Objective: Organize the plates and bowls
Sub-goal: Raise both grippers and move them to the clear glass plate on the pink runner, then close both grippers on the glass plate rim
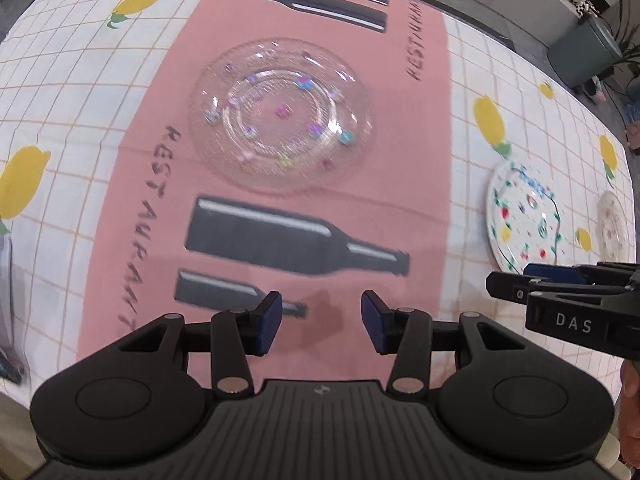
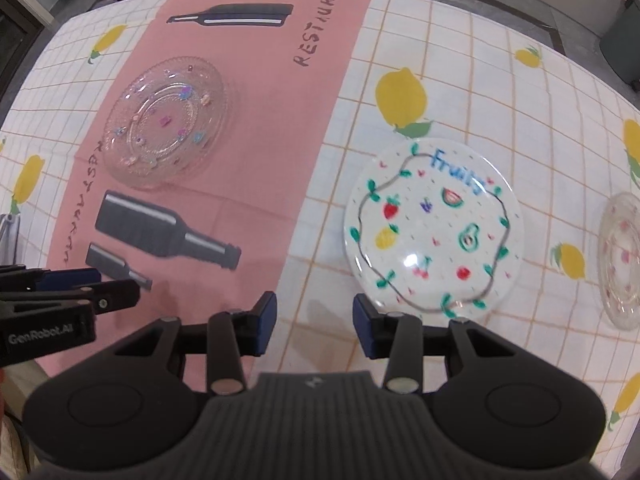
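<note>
A clear glass plate with small coloured squares (image 1: 280, 118) lies on the pink placemat (image 1: 400, 160); it also shows in the right wrist view (image 2: 166, 120). A white plate painted with fruits (image 2: 434, 226) lies to its right on the lemon tablecloth, also seen in the left wrist view (image 1: 524, 220). A small clear dish with red dots (image 2: 622, 256) lies at the far right, also in the left wrist view (image 1: 612, 226). My left gripper (image 1: 320, 322) is open and empty, above the placemat's near part. My right gripper (image 2: 314, 320) is open and empty, just left of the fruit plate's near rim.
The checked lemon tablecloth (image 2: 480, 80) covers the table. A dark grey object (image 1: 8, 320) lies at the table's left edge. A teal planter (image 1: 584, 52) stands on the floor beyond the far right corner. Each gripper shows at the other view's side (image 1: 560, 300) (image 2: 60, 300).
</note>
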Motion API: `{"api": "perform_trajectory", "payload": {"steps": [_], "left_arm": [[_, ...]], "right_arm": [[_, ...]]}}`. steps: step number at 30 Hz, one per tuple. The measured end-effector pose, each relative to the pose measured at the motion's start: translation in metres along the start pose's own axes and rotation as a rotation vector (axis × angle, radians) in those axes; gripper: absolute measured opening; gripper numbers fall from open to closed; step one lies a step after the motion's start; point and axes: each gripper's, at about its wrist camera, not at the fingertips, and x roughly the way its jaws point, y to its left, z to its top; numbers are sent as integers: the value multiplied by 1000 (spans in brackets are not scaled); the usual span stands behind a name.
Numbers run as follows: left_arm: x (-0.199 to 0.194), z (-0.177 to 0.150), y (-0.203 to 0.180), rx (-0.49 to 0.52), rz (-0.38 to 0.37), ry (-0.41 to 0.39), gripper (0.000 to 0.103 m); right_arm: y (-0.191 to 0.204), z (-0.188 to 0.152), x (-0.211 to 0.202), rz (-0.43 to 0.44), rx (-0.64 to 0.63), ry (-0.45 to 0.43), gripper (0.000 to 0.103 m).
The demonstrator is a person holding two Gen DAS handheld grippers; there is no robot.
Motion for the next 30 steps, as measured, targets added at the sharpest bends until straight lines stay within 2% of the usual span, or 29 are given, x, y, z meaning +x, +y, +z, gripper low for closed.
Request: {"api": "perform_trajectory", "payload": {"steps": [4, 11, 16, 21, 23, 30], "left_arm": [[2, 24, 21, -38, -9, -20, 53], [0, 65, 55, -88, -13, -70, 38], [7, 87, 84, -130, -10, -97, 38], [20, 96, 102, -157, -62, -134, 38], [25, 96, 104, -159, -83, -141, 31], [38, 98, 109, -177, -126, -167, 22]], "right_arm": [[12, 18, 13, 2, -5, 17, 41], [39, 50, 28, 42, -15, 21, 38], [48, 76, 38, 95, 31, 9, 35], [51, 99, 52, 143, 104, -1, 33], [52, 107, 59, 161, 130, -5, 32], [50, 121, 77, 199, 197, -20, 28]]}}
